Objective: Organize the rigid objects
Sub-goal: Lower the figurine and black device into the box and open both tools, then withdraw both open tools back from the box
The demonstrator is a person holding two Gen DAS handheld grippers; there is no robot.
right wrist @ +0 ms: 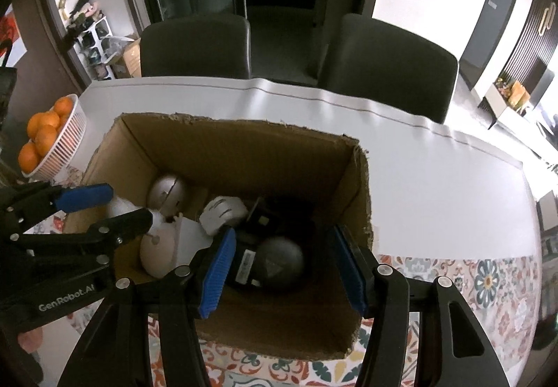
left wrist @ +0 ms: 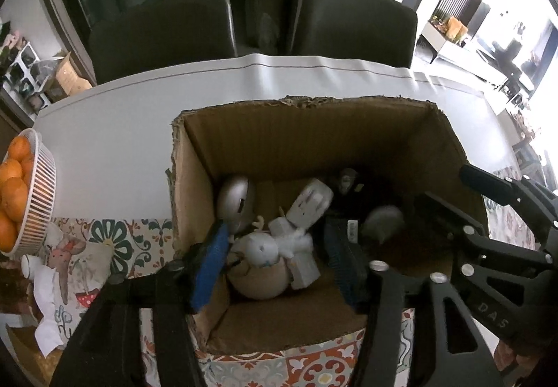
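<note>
An open cardboard box [left wrist: 296, 135] [right wrist: 237, 139] stands on the table and holds several small objects. Among them are a silver round mouse [left wrist: 235, 200] [right wrist: 166, 191], a white charger block [left wrist: 310, 203], a white and tan egg-shaped figurine [left wrist: 259, 265] [right wrist: 157, 249], a white mouse [right wrist: 223, 210] and a dark grey round device [right wrist: 277, 263]. My left gripper [left wrist: 275, 268] is open and empty over the box's left half. My right gripper [right wrist: 282, 273] is open and empty above the dark round device. Each gripper shows in the other's view, the right one [left wrist: 488, 191] and the left one [right wrist: 94, 205].
A white basket of oranges [left wrist: 24, 191] [right wrist: 52, 139] stands at the table's left. A patterned mat [right wrist: 453, 285] lies under the box, with a cloth and small white cup [left wrist: 29, 265] at left. Two dark chairs [right wrist: 195, 48] stand behind the white table [left wrist: 122, 128].
</note>
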